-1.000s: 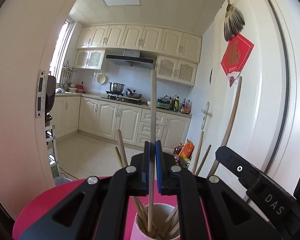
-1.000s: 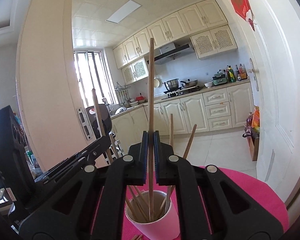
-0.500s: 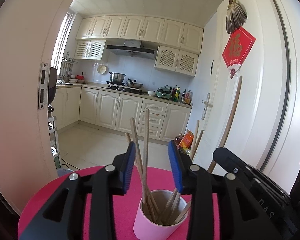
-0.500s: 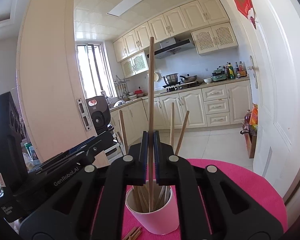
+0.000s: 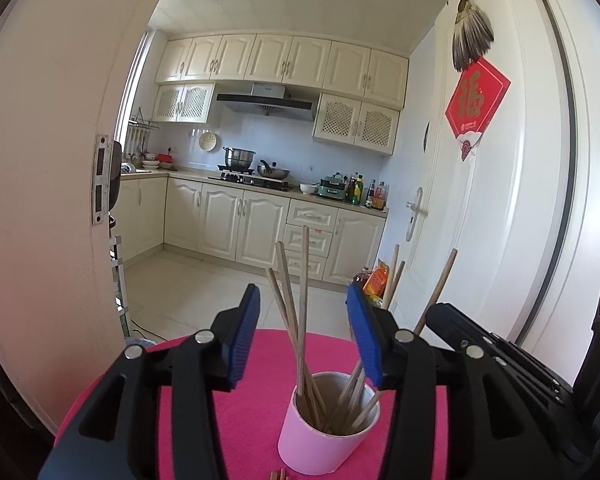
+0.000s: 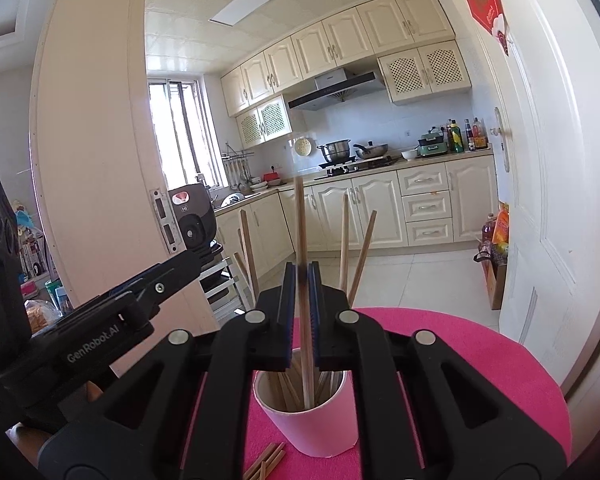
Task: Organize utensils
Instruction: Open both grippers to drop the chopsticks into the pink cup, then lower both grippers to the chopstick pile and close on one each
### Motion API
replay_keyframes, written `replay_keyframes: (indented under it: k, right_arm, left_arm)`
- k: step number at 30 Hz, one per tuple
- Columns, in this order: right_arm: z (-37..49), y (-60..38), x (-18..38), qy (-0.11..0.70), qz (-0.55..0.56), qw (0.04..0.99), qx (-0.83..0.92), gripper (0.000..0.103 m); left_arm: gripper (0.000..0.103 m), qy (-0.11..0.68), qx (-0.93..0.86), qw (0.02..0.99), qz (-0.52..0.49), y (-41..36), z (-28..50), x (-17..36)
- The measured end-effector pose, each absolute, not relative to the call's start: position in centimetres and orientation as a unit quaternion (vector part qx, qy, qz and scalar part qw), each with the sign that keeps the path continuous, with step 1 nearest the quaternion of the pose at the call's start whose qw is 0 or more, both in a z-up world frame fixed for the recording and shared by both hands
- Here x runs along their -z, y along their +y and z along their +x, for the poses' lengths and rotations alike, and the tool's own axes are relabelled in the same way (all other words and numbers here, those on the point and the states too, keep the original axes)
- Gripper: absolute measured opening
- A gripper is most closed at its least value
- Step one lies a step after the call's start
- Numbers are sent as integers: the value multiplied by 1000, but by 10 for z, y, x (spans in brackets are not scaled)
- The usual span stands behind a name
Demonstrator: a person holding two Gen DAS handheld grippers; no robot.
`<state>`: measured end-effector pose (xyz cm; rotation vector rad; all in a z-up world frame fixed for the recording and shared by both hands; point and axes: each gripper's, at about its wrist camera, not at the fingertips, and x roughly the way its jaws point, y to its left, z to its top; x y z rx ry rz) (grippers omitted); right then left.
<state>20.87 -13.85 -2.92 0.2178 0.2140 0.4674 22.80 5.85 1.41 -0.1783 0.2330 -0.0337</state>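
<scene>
A pink cup [image 5: 324,436] stands on the round pink table [image 5: 252,364] and holds several wooden chopsticks [image 5: 302,292]. My left gripper [image 5: 304,334] is open wide above and behind the cup, empty. In the right wrist view the same cup [image 6: 312,420] sits just below my right gripper [image 6: 302,308]. Its jaws stand slightly apart around a blurred upright chopstick [image 6: 301,232] whose lower end is inside the cup. The left gripper's body [image 6: 100,332] shows at the left there.
A few loose chopsticks [image 6: 266,460] lie on the table [image 6: 480,364] in front of the cup. A white door [image 5: 500,200] stands to the right, and a door frame [image 5: 40,200] to the left. Kitchen cabinets are far behind.
My left gripper opened, let its chopstick drop into the cup and pulled back. My right gripper's jaws have just parted and its chopstick is sliding down into the cup.
</scene>
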Motion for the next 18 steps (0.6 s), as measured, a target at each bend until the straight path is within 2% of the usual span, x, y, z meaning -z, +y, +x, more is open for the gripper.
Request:
replay_keyframes:
  k: [2, 4, 6, 7, 11, 12, 14, 18]
  right_arm:
    - [206, -140, 28, 105, 110, 962, -227, 8]
    - [204, -142, 26, 105, 112, 962, -224, 14]
    - [199, -145, 24, 100, 114, 963, -222, 31]
    - [196, -146, 23, 98, 114, 963, -222, 33]
    - [184, -151, 17, 95, 109, 965, -220, 33]
    - [180, -152, 16, 96, 108, 965, -219, 36]
    - [175, -153, 15, 103, 101, 964, -222, 43]
    - [165, -148, 21, 140, 74, 960, -232, 43]
  left_arm:
    - [48, 115, 17, 989, -88, 60, 224, -15]
    - [49, 115, 16, 989, -89, 61, 219, -16]
    - [51, 117, 15, 989, -89, 64, 215, -17]
    - [51, 118, 14, 989, -88, 65, 212, -18]
    - [53, 125, 13, 988, -90, 70, 200, -19]
    - [53, 130, 12, 987, -91, 72, 198, -19]
    - [54, 150, 13, 984, -92, 75, 194, -17]
    - [55, 218, 18, 972, -89, 83, 188, -4]
